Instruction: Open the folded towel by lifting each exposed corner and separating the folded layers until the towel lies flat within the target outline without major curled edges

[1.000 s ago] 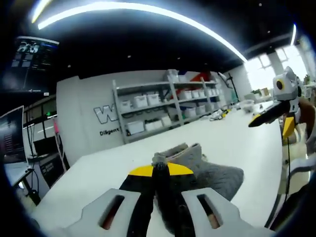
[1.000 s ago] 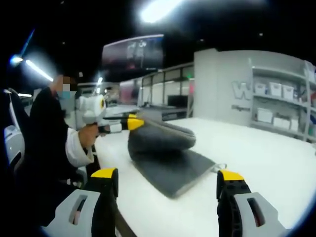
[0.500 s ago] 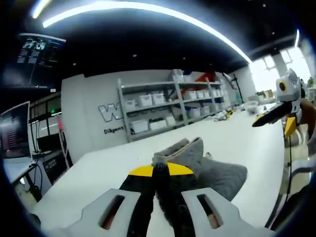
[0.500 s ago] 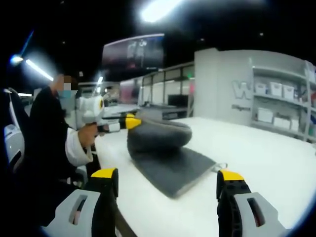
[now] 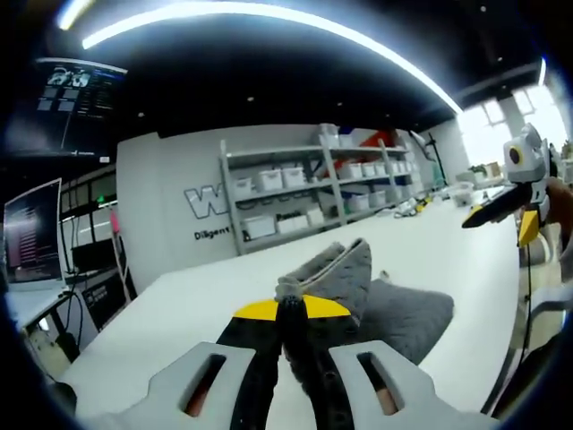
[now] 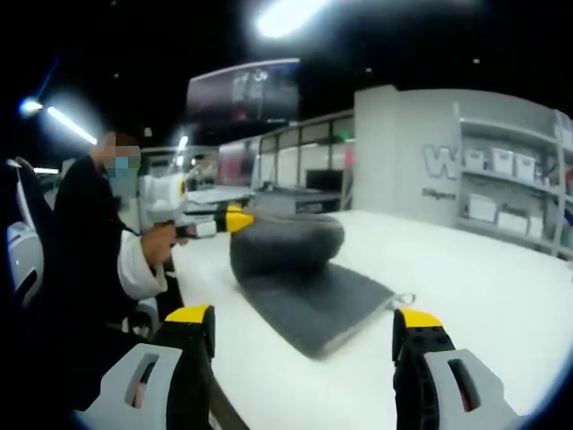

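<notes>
A grey towel (image 6: 300, 278) lies on the white table (image 6: 466, 287), its upper layer lifted and curled back over the flat lower layer. In the left gripper view my left gripper (image 5: 291, 309) is shut on a corner of the towel (image 5: 345, 282), which rises just beyond the yellow tips. The right gripper view shows that same left gripper (image 6: 235, 219) holding the raised fold at its left end. My right gripper (image 6: 304, 327) stands open in front of the towel with nothing between its jaws. It also appears at the right edge of the left gripper view as the right gripper (image 5: 488, 210).
A person in dark clothes with a white cuff (image 6: 85, 242) holds the left gripper. Shelves with white bins (image 5: 304, 193) stand against the far wall beyond the table. Monitors (image 5: 31, 237) stand to the left. The table's edge (image 6: 224, 403) runs close to my right gripper.
My left gripper has lifted the towel corner a little higher, and the fold has rolled slightly further over. The right gripper has stayed in place.
</notes>
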`<state>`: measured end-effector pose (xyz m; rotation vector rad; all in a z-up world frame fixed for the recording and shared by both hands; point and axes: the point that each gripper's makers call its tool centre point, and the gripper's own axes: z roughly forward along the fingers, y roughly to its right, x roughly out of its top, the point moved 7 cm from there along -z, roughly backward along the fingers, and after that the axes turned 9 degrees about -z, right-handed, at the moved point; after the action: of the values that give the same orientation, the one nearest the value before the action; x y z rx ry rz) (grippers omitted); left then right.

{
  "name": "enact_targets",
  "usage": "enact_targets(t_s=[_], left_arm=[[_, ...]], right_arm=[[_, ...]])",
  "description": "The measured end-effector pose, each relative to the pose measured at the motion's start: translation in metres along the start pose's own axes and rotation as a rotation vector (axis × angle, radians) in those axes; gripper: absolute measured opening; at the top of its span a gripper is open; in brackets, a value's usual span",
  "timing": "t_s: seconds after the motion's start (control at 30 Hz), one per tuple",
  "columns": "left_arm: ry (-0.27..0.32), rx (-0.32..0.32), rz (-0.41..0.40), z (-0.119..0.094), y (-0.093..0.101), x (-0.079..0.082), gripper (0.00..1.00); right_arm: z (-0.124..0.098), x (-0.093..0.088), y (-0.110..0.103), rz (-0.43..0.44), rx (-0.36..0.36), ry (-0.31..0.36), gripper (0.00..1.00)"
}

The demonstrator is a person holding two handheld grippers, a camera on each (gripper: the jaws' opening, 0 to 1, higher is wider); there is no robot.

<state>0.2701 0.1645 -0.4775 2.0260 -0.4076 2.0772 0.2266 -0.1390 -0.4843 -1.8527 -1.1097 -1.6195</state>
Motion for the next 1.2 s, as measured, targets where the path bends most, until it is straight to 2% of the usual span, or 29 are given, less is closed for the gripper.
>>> enact_targets(t_s=[1.2], left_arm=[[-0.017, 0.06, -0.062, -0.02, -0.019, -0.021, 0.06]], right_arm=[[0.008, -0.006, -0.002, -0.007, 0.017, -0.02, 0.8]])
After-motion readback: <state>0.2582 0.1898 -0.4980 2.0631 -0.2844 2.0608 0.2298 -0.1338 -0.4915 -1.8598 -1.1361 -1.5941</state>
